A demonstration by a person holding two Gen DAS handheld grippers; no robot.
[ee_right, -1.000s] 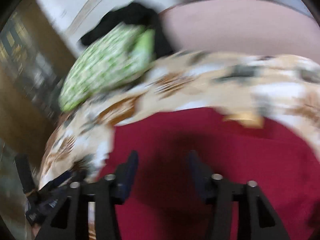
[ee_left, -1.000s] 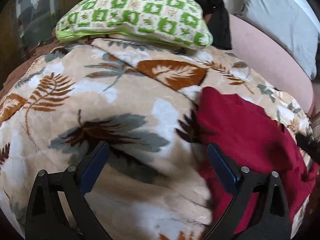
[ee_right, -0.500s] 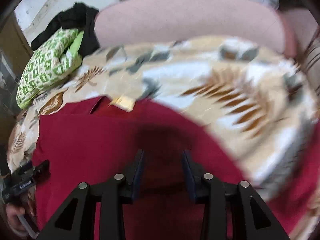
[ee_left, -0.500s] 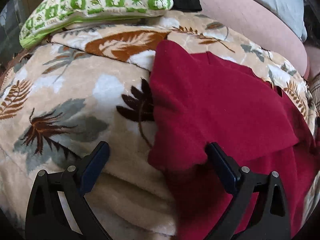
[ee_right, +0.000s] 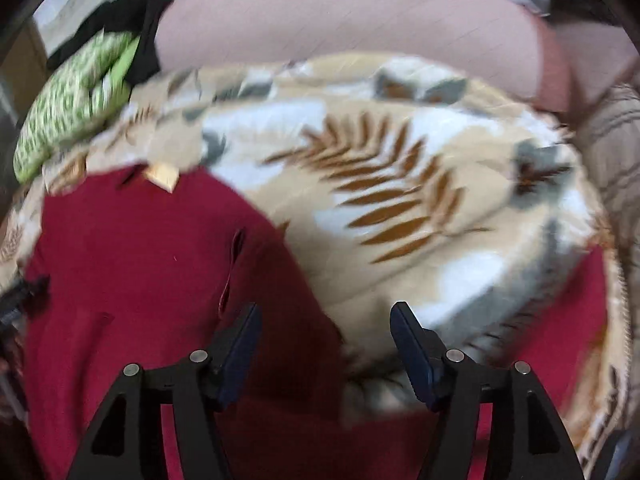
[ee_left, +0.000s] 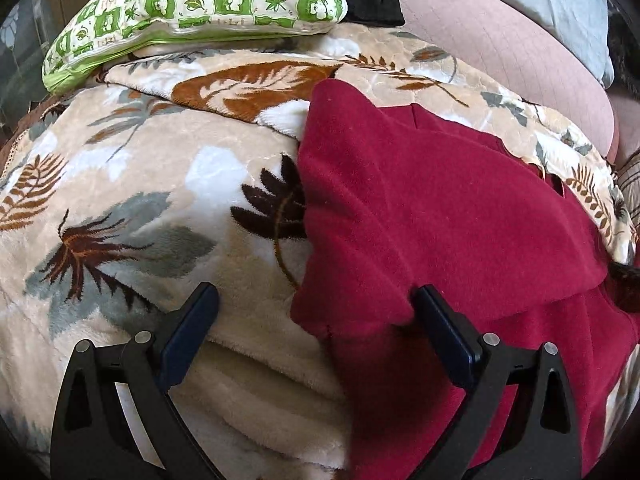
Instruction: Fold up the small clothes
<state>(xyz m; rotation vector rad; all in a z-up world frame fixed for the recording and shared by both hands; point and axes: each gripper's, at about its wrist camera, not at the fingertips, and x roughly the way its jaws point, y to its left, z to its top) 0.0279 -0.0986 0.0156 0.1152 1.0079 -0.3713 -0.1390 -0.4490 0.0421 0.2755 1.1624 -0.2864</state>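
Leaf-print plush blanket (ee_left: 168, 184) covers the bed. Red garment (ee_left: 440, 216) lies on it; green checked pillow (ee_left: 208, 0) at far edge.

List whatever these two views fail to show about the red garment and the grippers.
- Red garment: lower edge runs out of the left wrist view; its type stays unclear.
- Pale tag: right wrist view, motion blur makes it unreadable.
- Left gripper: right wrist view, a dark smear at the frame edge.
- Right gripper: whether it touches cloth, blurred.
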